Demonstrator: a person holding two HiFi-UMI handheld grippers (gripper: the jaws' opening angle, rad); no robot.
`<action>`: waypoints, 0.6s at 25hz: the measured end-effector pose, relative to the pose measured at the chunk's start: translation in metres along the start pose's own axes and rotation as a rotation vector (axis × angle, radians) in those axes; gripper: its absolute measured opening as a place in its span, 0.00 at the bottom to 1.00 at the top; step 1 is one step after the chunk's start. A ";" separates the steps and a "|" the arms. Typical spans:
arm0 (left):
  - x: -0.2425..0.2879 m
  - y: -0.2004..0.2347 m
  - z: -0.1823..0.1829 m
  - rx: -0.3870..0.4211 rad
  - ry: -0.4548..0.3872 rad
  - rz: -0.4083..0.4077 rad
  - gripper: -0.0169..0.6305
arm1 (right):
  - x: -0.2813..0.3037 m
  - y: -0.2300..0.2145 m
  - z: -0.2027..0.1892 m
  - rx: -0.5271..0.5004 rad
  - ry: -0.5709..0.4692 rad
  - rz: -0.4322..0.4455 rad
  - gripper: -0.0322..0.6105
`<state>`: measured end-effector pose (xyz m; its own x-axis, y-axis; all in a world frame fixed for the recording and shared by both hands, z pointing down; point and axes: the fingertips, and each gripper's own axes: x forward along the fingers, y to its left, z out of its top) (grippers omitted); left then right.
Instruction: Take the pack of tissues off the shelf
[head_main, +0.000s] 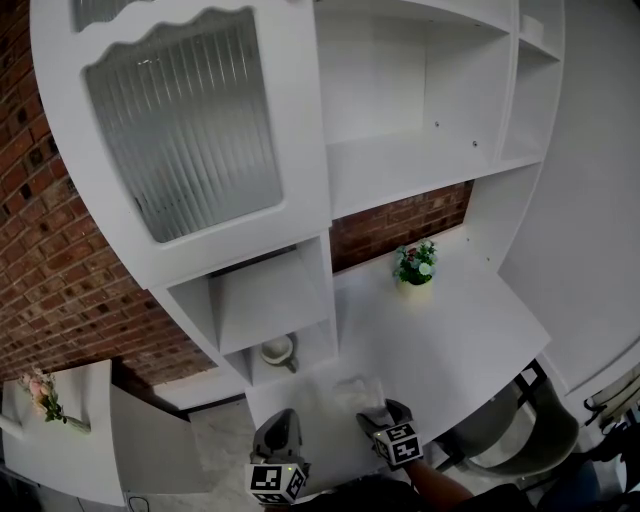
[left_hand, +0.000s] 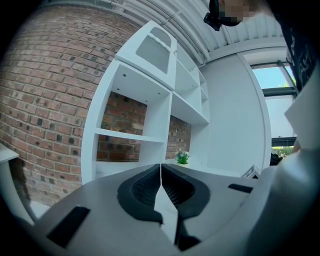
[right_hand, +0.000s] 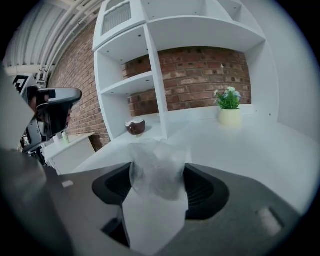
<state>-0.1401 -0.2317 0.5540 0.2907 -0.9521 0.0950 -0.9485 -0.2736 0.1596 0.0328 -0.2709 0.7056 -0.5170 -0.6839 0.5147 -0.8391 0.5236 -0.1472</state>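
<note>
The pack of tissues (right_hand: 157, 167) is a soft, clear-wrapped white bundle. It sits between the jaws of my right gripper (right_hand: 160, 172), and both dark pads touch its sides. In the head view the pack of tissues (head_main: 355, 388) lies low over the white desk top (head_main: 440, 330), just in front of the right gripper (head_main: 380, 412) and outside the shelf cubbies. My left gripper (head_main: 276, 425) hovers to the left of it near the desk's front edge. In its own view the left gripper (left_hand: 161, 172) has its jaws closed together with nothing between them.
A small bowl-like cup (head_main: 278, 351) stands in the lowest shelf cubby, left of the pack. A potted plant (head_main: 415, 265) stands at the back of the desk by the brick wall. The shelf unit's ribbed-glass door (head_main: 180, 120) hangs overhead. A chair (head_main: 520, 430) is at the lower right.
</note>
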 end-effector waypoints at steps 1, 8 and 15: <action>0.000 -0.001 -0.001 -0.002 0.001 -0.002 0.05 | 0.000 -0.001 -0.004 0.005 0.016 -0.004 0.52; -0.001 -0.005 -0.003 0.006 0.005 -0.015 0.05 | 0.000 -0.007 -0.030 -0.021 0.107 -0.051 0.60; -0.002 -0.009 0.000 0.008 -0.007 -0.021 0.05 | -0.002 -0.006 -0.045 0.023 0.171 -0.046 0.76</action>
<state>-0.1323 -0.2277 0.5521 0.3095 -0.9471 0.0850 -0.9433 -0.2945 0.1533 0.0469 -0.2497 0.7438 -0.4432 -0.6096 0.6572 -0.8661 0.4803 -0.1386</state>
